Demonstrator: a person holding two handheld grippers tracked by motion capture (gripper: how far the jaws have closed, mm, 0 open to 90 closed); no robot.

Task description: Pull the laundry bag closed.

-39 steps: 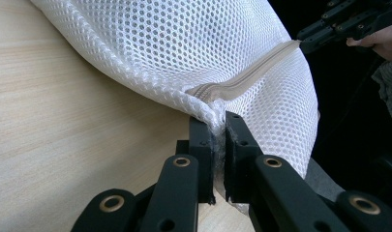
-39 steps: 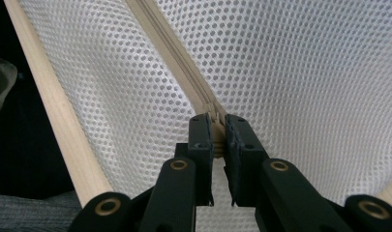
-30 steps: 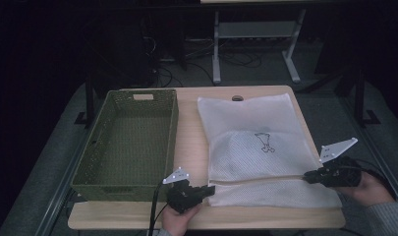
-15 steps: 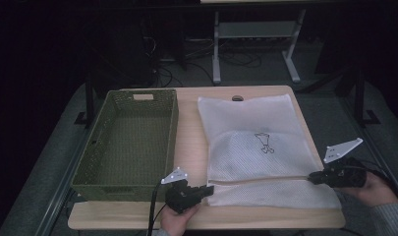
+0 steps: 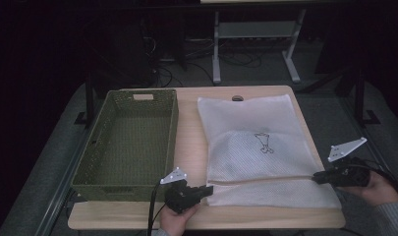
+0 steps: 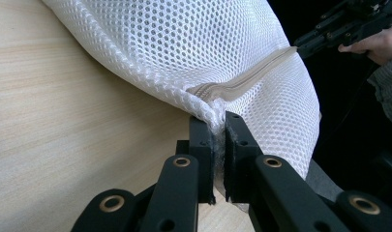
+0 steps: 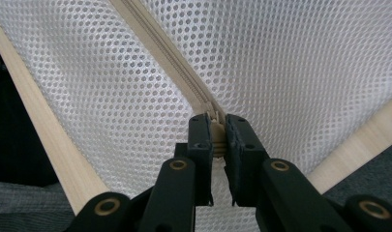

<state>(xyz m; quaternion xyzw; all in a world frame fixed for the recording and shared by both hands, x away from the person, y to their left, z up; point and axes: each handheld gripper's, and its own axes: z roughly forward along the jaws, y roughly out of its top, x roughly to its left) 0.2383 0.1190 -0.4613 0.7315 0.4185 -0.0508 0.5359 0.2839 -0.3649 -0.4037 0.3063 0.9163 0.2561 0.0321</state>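
A white mesh bag (image 5: 250, 132) lies flat on the right half of the wooden table (image 5: 189, 142), with a beige zipper (image 5: 265, 179) running across near its front edge. My left gripper (image 5: 210, 189) is shut on the bag's front left corner, at the zipper's end (image 6: 219, 121). At the bag's right edge my right gripper (image 5: 316, 178) is shut on the zipper pull (image 7: 218, 126). The zipper (image 7: 169, 58) stretches taut away from its jaws. In the left gripper view the right gripper (image 6: 300, 48) appears at the zipper's far end.
An empty green woven basket (image 5: 173, 142) fills the table's left half, close beside my left hand. A small dark round hole (image 5: 237, 98) sits at the table's back edge. A metal stand and cables are on the dark floor beyond.
My right gripper has edged slightly to the right with the zipper pull. The left gripper has stayed put on the bag's corner.
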